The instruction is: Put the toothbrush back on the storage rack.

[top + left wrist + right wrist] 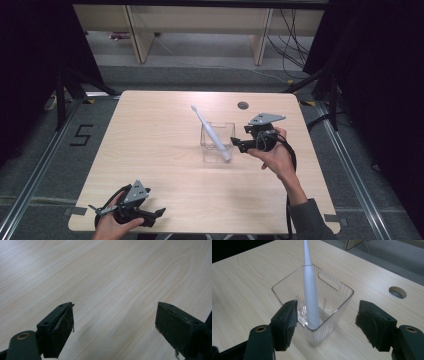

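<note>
Your right tongs [236, 143] sit just beside the clear plastic container [218, 141], on its right side in the high view, with your right hand [278, 156] wrapped around the grip behind them. Their jaws stand wide apart and hold nothing. In the right gripper view the near corner of the container [325, 312] lies between the two jaws, the left jaw close against its ribbed wall and the right jaw apart from it; whether the left jaw touches the wall, you cannot tell.

The white toothbrush [210, 132] stands inside the container, its thick handle end down in the corner nearest your right tongs and its thin head end leaning up and away over the far rim. In the right gripper view the toothbrush [310, 297] rises steeply out of that near corner. The container itself stands upright on the worktop [160, 150], a little right of centre, with the round cable hole [243, 105] beyond it near the far edge.

Your left tongs [156, 213] rest low at the near left corner of the worktop, well apart from the container, held in your left hand [112, 225]. Their jaws are wide too and hold nothing, with bare wood grain [112, 290] between them.
</note>
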`<state>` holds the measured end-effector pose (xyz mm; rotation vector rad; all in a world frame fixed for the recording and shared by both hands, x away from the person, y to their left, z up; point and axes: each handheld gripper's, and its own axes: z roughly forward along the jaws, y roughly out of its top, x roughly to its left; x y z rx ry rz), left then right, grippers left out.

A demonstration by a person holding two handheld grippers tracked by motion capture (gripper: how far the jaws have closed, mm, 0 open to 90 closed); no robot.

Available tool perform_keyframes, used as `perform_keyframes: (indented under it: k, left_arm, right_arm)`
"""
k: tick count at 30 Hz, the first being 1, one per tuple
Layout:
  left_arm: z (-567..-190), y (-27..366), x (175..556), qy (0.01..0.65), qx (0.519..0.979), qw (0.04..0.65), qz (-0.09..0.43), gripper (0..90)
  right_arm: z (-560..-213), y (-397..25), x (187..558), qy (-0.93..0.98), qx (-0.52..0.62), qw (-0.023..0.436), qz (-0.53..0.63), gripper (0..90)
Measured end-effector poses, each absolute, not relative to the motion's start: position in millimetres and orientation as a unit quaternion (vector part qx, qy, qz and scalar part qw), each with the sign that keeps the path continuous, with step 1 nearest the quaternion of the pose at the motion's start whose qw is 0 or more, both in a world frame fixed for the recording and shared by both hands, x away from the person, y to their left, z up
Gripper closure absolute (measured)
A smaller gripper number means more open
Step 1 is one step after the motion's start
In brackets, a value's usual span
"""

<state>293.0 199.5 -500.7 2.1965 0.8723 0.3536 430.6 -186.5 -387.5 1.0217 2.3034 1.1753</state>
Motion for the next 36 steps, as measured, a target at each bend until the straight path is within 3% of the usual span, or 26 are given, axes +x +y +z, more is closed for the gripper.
perform_keyframes:
  k: [25,36]
  left_arm:
    - [-501,199,292,0.340,0.854,0.370,0.137,14.7]
    - [-500,199,292,0.339,0.854,0.370,0.137,14.7]
  right_arm:
    - [-396,-213,414,0.814,0.363,0.178,0.416,29.1]
    - [-406,-221,407,0.811,0.376,0.170,0.415,15.9]
